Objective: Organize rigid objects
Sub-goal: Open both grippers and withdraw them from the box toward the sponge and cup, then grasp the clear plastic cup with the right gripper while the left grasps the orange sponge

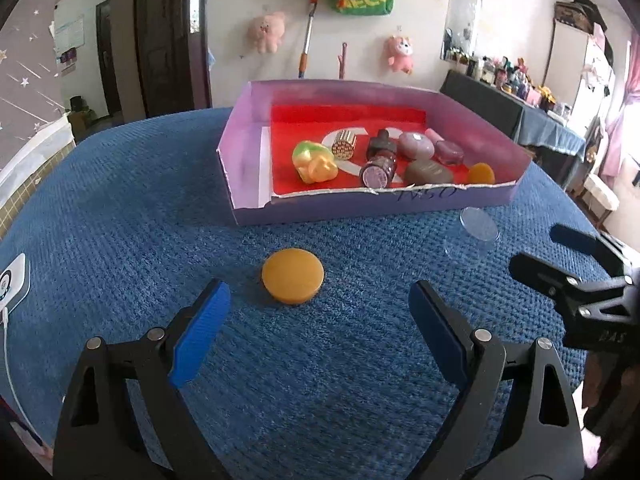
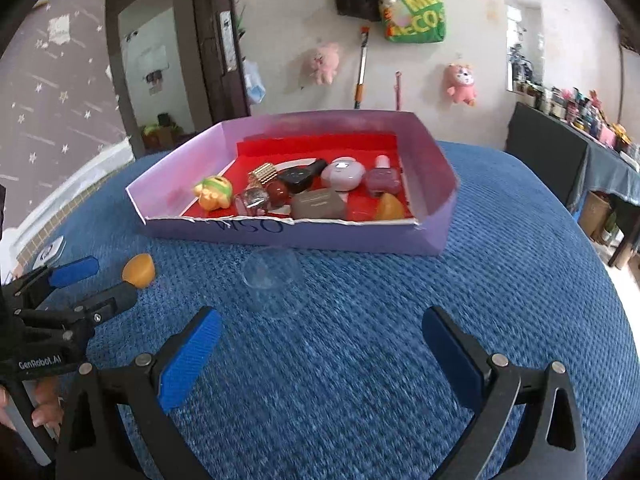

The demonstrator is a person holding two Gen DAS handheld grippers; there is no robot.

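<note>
An orange round disc [image 1: 293, 275] lies on the blue cloth, just ahead of my open, empty left gripper [image 1: 320, 312]; it also shows in the right wrist view [image 2: 139, 270]. A clear plastic cup [image 2: 274, 280] lies on its side ahead of my open, empty right gripper [image 2: 320, 340], in front of the box; it also shows in the left wrist view [image 1: 474, 232]. The purple box [image 1: 252, 184] with a red floor holds several small objects: a green-yellow toy [image 1: 314, 162], a gold cylinder [image 1: 346, 145], a dark bottle [image 1: 380, 160], pebbles and an orange piece [image 1: 481, 173].
The blue cloth [image 1: 120, 208] covers the whole table. A white device with a cable [image 1: 12, 280] lies at the left edge. The right gripper [image 1: 568, 264] shows at the right of the left wrist view. A wall with plush toys stands behind.
</note>
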